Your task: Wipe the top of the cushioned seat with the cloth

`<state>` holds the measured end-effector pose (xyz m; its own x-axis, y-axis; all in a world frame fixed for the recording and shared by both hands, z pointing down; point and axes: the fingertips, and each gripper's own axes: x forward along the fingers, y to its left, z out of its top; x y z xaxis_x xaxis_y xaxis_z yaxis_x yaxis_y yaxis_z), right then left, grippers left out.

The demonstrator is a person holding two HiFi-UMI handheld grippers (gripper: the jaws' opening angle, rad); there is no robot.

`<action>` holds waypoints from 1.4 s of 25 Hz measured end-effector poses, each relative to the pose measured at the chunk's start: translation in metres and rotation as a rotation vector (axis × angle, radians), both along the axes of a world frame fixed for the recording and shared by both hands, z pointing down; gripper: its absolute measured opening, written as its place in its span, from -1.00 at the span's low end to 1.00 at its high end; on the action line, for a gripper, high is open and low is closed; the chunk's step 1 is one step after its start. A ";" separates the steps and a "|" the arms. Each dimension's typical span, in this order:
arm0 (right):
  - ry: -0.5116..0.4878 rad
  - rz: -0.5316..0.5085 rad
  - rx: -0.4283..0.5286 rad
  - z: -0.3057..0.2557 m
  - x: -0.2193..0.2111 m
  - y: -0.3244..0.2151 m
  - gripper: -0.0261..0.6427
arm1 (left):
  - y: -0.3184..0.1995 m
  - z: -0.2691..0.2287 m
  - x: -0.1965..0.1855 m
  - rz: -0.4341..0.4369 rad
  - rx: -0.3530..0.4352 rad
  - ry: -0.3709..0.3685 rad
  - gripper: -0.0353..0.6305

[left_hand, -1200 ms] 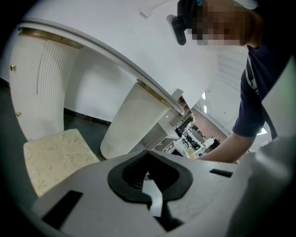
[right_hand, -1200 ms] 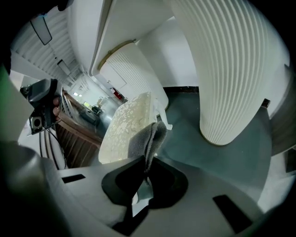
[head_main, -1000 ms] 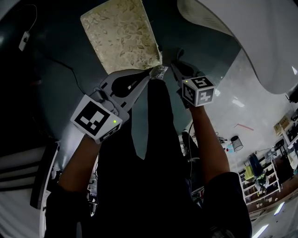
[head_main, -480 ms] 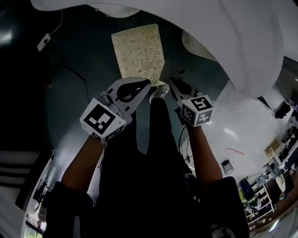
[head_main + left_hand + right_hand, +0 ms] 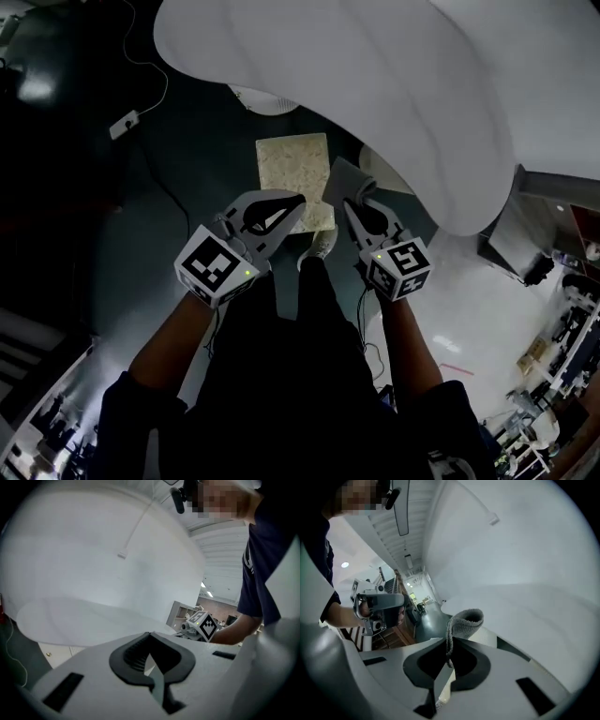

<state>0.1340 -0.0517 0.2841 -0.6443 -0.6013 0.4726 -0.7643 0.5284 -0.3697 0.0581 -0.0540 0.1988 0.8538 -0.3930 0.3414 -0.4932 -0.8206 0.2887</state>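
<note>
The cushioned seat point(image 5: 291, 164) is a square beige pad with a leaf pattern, low on the dark floor just ahead of both grippers. My right gripper point(image 5: 349, 202) is shut on a grey cloth point(image 5: 343, 181) that stands up beside the cushion's right edge. In the right gripper view the cloth point(image 5: 465, 619) folds over above the pinched tips of my right gripper point(image 5: 449, 643). My left gripper point(image 5: 298, 200) hovers over the cushion's near edge; its jaws meet with nothing between them. The left gripper point(image 5: 150, 641) looks at a white curved wall.
A large white rounded shell point(image 5: 375, 103) overhangs the far side and right. A cable point(image 5: 161, 178) and a small plug block point(image 5: 124, 123) lie on the dark floor at left. My shoe point(image 5: 322, 244) sits below the cushion.
The view has tilted up: the cushion looks smaller and farther, the white shell fills the top, and both grippers sit lower in frame. The grey cloth now shows plainly.
</note>
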 end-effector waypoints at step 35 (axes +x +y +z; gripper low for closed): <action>-0.065 -0.073 0.506 -0.290 -0.073 -0.015 -0.83 | -0.025 -0.186 -0.064 -0.109 0.306 0.113 -0.87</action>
<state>0.0614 -0.0670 -0.0059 -0.7115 -0.6967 0.0920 -0.7027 0.7044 -0.0998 -0.0062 -0.0794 0.0123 0.8272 -0.5532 0.0989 -0.5612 -0.8222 0.0953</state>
